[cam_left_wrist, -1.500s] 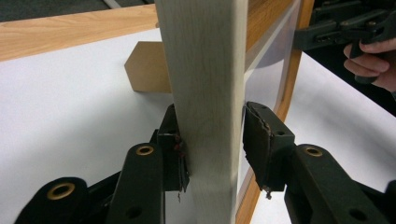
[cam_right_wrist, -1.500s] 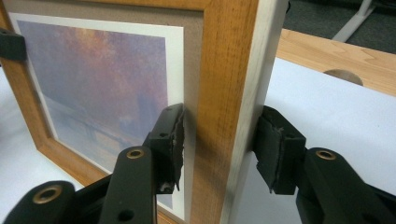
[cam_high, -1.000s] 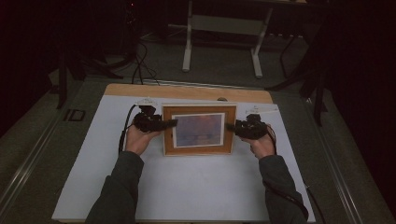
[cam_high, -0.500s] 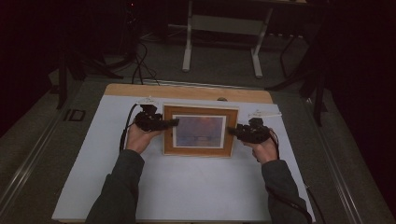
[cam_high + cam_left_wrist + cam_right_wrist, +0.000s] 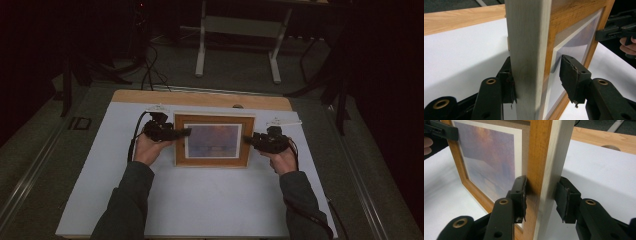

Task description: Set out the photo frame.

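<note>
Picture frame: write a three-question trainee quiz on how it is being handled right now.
1. True or false: the picture frame has one side edge between the jaws of the left gripper and the opposite one between those of the right gripper.
2. The frame's border is: A black metal, B brown wood, C white plastic.
3. Fill in: the table has a ___ top.
Key: 1 true; 2 B; 3 white.
</note>
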Tool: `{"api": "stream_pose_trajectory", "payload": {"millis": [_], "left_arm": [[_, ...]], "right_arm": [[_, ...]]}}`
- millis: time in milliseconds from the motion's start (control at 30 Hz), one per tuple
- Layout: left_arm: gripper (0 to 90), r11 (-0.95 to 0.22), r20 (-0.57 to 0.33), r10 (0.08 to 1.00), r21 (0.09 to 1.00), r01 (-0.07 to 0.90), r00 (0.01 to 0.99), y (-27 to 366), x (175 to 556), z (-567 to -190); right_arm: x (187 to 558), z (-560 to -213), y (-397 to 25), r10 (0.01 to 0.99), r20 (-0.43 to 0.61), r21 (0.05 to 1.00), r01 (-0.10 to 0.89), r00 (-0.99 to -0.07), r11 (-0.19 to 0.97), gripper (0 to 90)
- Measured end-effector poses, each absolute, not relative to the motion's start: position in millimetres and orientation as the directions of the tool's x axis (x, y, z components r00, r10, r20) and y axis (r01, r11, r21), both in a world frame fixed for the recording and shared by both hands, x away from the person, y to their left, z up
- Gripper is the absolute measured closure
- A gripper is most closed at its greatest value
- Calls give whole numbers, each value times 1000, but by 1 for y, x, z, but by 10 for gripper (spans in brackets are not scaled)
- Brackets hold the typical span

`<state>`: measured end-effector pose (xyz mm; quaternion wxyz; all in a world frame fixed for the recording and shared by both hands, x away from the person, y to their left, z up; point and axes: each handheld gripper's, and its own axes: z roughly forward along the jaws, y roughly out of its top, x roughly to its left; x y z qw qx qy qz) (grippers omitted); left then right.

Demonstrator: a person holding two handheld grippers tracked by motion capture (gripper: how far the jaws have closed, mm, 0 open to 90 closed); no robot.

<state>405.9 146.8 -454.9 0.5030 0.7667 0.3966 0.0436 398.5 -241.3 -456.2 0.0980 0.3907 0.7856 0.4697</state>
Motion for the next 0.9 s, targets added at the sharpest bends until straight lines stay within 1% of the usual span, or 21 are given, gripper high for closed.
{"api": "stream_pose_trajectory", "payload": {"millis": [433, 567, 867, 900], "left_arm": [[514, -177, -341, 655, 798, 576, 674, 147, 404, -454], [484, -180, -340, 660, 794, 581, 670, 147, 405, -455], [463, -178, -342, 662, 793, 582, 667, 147, 405, -456], [461, -180, -335, 666, 794, 580, 666, 147, 404, -455]], "right_arm": [[398, -457, -241, 707, 216, 818, 520, -673, 245, 623], [397, -457, -242, 707, 211, 820, 516, -675, 247, 622], [394, -457, -242, 710, 206, 819, 516, -674, 252, 620], [394, -457, -242, 709, 204, 819, 514, -675, 254, 608]]}}
